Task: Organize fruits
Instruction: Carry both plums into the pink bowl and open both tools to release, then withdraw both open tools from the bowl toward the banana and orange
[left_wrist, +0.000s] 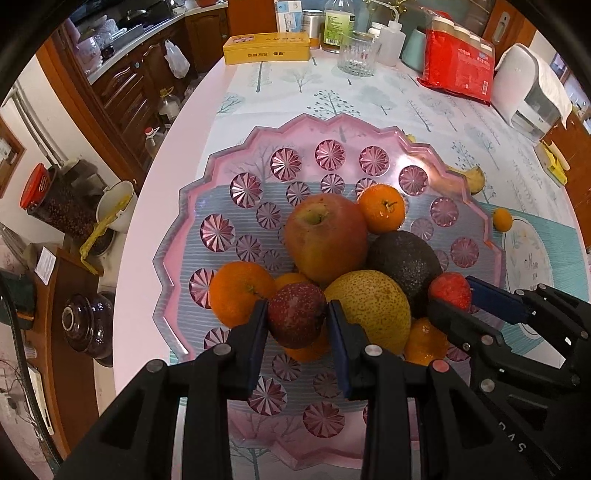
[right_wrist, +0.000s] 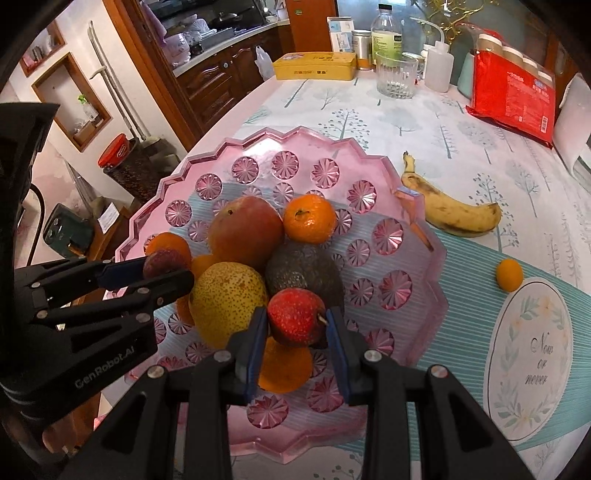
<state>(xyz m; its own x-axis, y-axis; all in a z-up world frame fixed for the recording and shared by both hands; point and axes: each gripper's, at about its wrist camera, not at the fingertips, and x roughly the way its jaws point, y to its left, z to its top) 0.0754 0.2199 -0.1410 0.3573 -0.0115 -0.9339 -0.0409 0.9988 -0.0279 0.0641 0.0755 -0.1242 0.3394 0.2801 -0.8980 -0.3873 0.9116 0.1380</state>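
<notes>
One banana (right_wrist: 454, 210), one avocado (right_wrist: 301, 267), two tongs (right_wrist: 297, 325), one apple (right_wrist: 245, 230).

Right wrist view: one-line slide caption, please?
Right claw shut on a red fruit over the pink tray; banana and small orange fruit outside.

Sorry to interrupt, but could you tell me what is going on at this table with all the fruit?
A person is sorting fruit into a pink tray with a hand-held gripper in each hand. The left hand-held gripper is shut on a dark red fruit, the right hand-held gripper on a bright red fruit, both over the pile in the tray. A banana and a small orange fruit lie outside on the tablecloth.
</notes>
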